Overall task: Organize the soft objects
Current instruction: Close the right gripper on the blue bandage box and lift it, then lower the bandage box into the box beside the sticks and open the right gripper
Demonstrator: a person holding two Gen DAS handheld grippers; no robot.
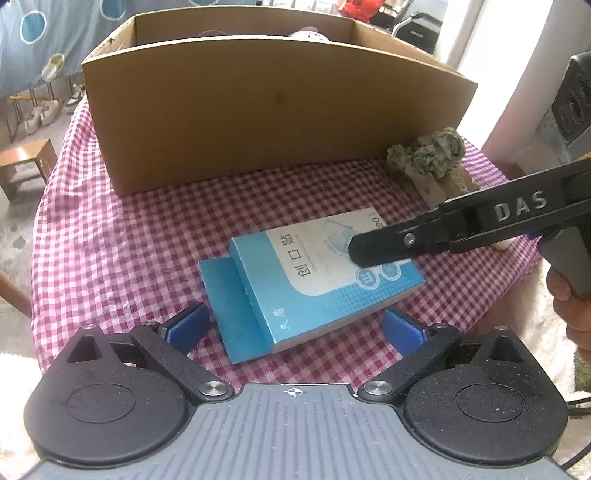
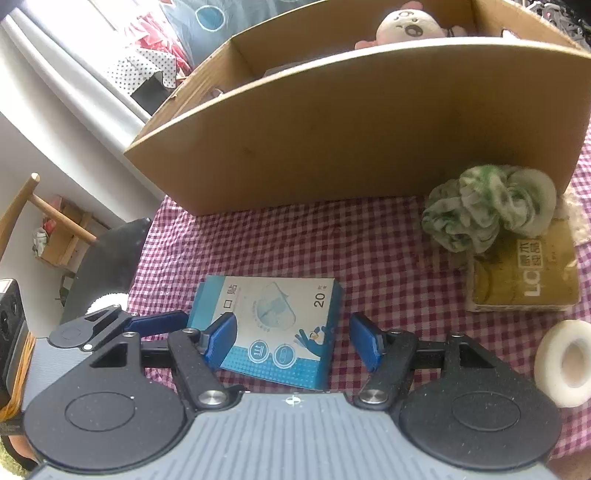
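Observation:
A blue and white plaster box (image 1: 314,284) lies on the checked tablecloth, one end flap open. My left gripper (image 1: 295,328) is open, its blue pads at either side of the box's near end, not touching. My right gripper (image 2: 293,339) is open above the same box (image 2: 273,328); it also reaches in from the right in the left wrist view (image 1: 364,251). A green and white scrunchie (image 2: 487,210) rests on a yellow packet (image 2: 524,277) by the cardboard box (image 2: 351,136). A white plush toy (image 2: 406,24) lies inside the cardboard box.
A white tape roll (image 2: 565,363) lies at the right on the red checked cloth (image 1: 110,251). The tall cardboard box wall (image 1: 273,118) stands close behind. A wooden stool (image 1: 26,162) and shoes stand on the floor at the left.

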